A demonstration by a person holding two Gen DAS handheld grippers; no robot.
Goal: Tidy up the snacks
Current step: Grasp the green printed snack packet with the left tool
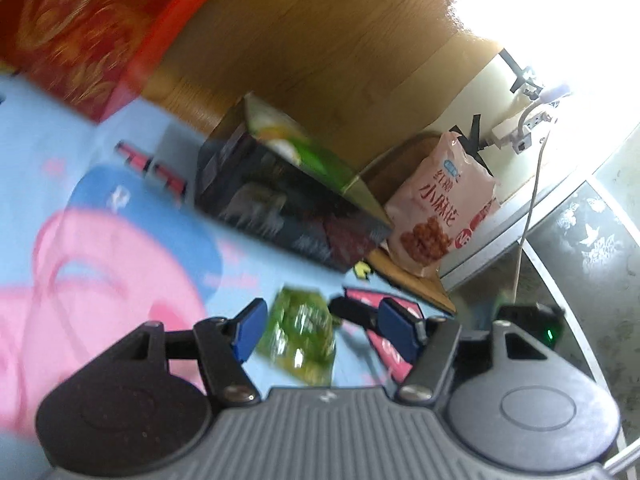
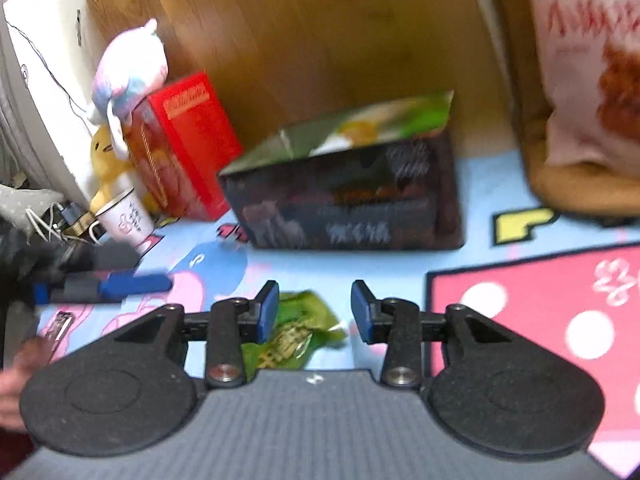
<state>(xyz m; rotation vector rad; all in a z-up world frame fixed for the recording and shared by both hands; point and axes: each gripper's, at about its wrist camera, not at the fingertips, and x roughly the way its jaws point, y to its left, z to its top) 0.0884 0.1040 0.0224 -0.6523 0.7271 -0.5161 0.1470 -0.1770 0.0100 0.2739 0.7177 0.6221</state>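
Note:
A green snack packet (image 1: 300, 340) lies on the blue cartoon mat (image 1: 120, 200). My left gripper (image 1: 324, 330) stands open around it, and the blue pads do not press on it. My right gripper (image 2: 316, 316) is open too, with the same green packet (image 2: 296, 336) under its left pad. A blue finger (image 2: 136, 283) of the left gripper reaches in from the left in the right wrist view. Behind them stands a dark snack box (image 1: 288, 208) (image 2: 352, 200) with its green lid flap raised. The views are blurred.
A pink snack bag (image 1: 440, 208) (image 2: 588, 60) stands on a wooden tray (image 2: 580, 188) at the right. A red box (image 1: 80, 28) (image 2: 180, 148), plush toys (image 2: 128, 68) and a white mug (image 2: 126, 216) sit at the left. Small red packets (image 1: 132, 156) lie on the mat. A wooden panel (image 2: 320, 40) backs it all.

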